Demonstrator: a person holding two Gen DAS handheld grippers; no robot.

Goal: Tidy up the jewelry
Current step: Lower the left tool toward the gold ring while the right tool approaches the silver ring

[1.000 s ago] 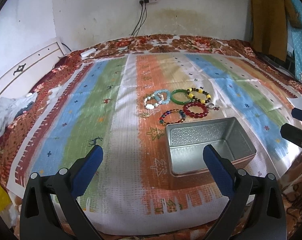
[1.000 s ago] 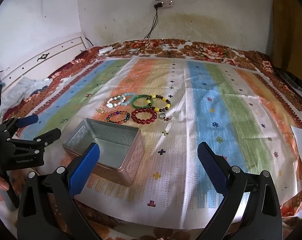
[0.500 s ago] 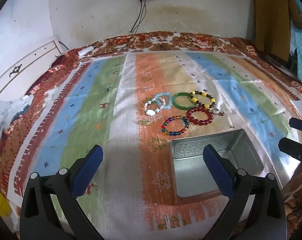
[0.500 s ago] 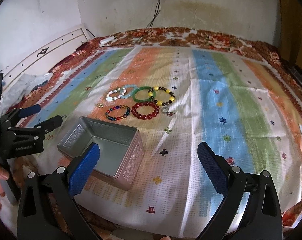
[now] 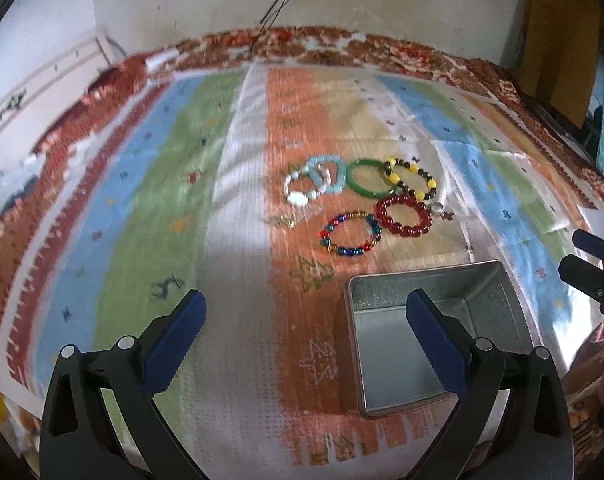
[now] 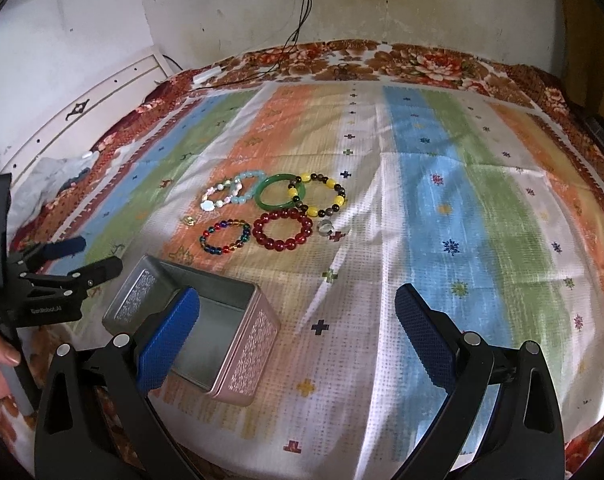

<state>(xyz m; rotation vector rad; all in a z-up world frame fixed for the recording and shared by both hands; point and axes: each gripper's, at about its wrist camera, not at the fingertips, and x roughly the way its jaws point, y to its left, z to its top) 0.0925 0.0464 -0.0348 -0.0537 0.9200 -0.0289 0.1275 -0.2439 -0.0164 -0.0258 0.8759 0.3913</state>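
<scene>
The jewelry lies in a loose cluster on the orange and cream stripes of a striped cloth [image 6: 442, 208], near the middle of the bed. In the back row sit a white bead bracelet [image 6: 218, 198] with one large pale stone, a light blue bead bracelet [image 6: 249, 193] overlapping it, a smooth green bangle [image 6: 282, 196], and a yellow-and-dark bead bracelet [image 6: 321, 194] whose edge overlaps the bangle. In the front row are a multicolored bead bracelet [image 6: 225, 237] and a dark red bead bracelet [image 6: 283, 229], just beside each other. A small silver ring [image 6: 325, 227] lies just right of the red bracelet, and a tiny gold piece [image 6: 188, 221] lies left of the multicolored one; its shape is too small to tell.

Nearer the cameras stands a metal tin [image 6: 238, 332], rectangular and open-topped, with embossed pinkish outer walls and a plain silver inside. Nothing shows in the part of its interior that is visible. It is apart from the jewelry, on the near side of it.

The left gripper [image 5: 304, 322] hovers over the cloth with its blue-padded fingers spread wide, holding nothing; its right finger overlaps the tin in view. The right gripper [image 6: 298, 318] is likewise spread wide and holds nothing, its left finger in front of the tin.

A floral bedspread [image 6: 422, 60] borders the cloth, and a cable [image 6: 302, 20] hangs down the stained wall behind.
</scene>
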